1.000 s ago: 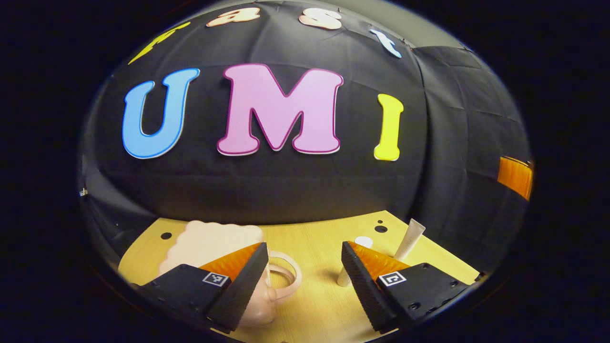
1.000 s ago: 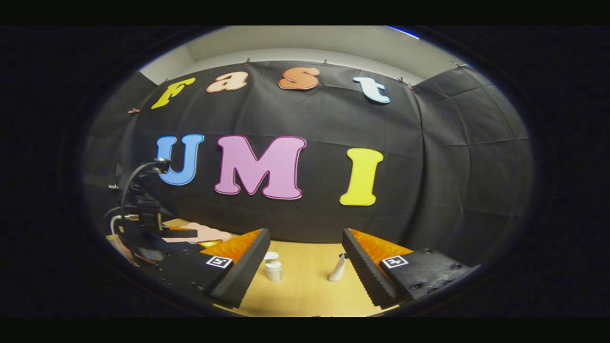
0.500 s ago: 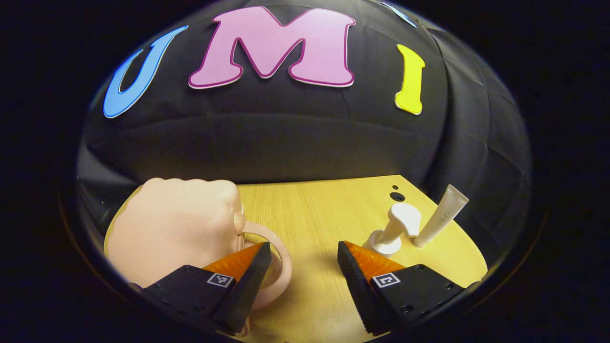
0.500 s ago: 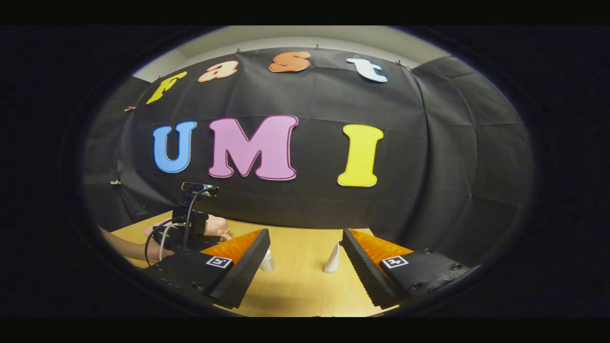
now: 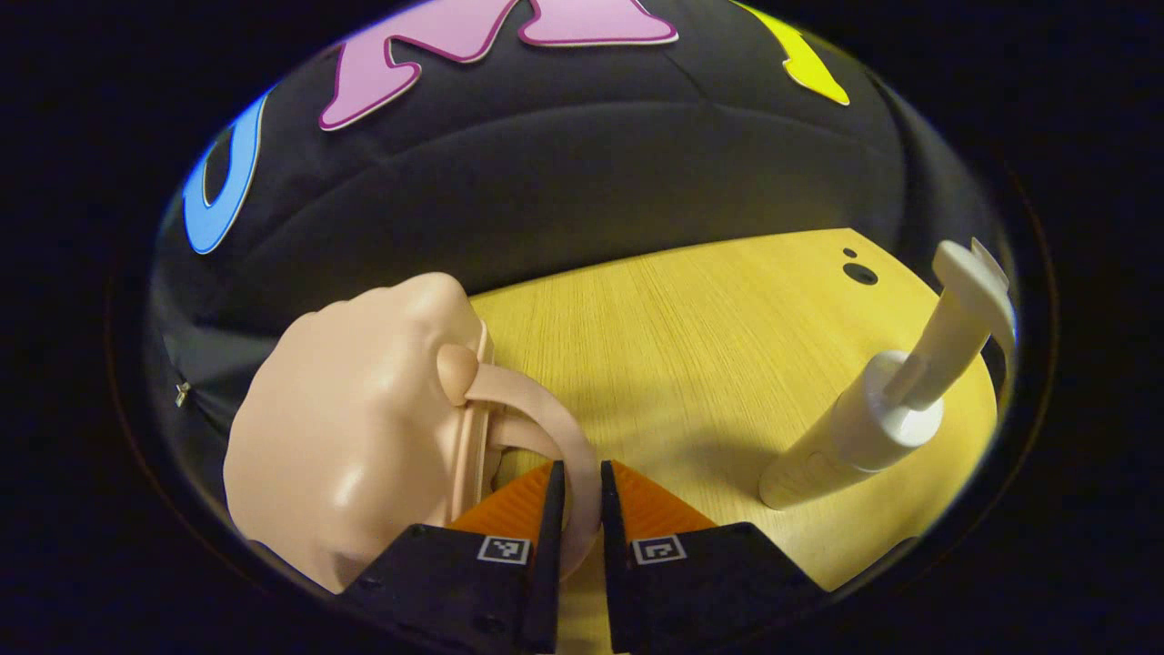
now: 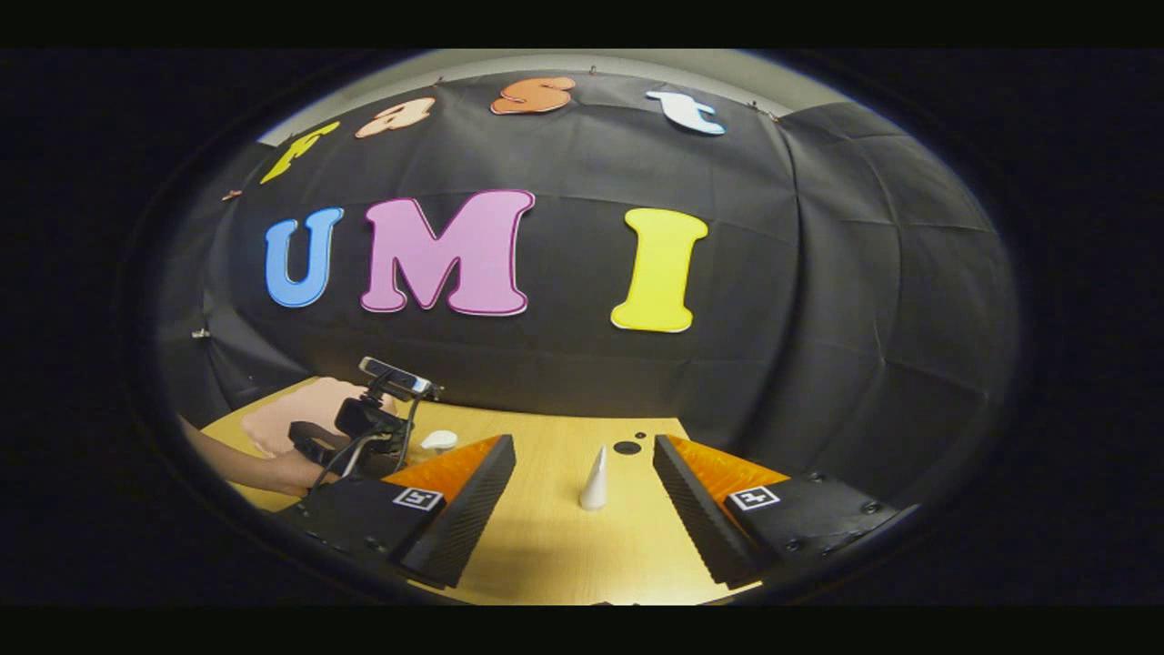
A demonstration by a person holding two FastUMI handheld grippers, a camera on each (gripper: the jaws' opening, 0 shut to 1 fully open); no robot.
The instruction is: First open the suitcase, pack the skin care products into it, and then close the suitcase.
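Peach suitcase (image 5: 355, 437) on edge, handle (image 5: 546, 428) toward left tool (image 5: 582, 496)

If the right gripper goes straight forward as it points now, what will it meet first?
Probably the white tube standing on the table: it lies ahead between the open fingers of the right gripper. Depth is unclear.

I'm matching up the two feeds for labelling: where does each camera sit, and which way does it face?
Left gripper view: rides on the left gripper, looking down along its fingers closed on the pink suitcase's handle, pump bottle beside.
Right gripper view: rides on the right gripper, held open above the table, facing the booth wall; a tube stands ahead.
Shared: the suitcase, the wooden table; the right gripper view also shows the left gripper and the hand holding it.
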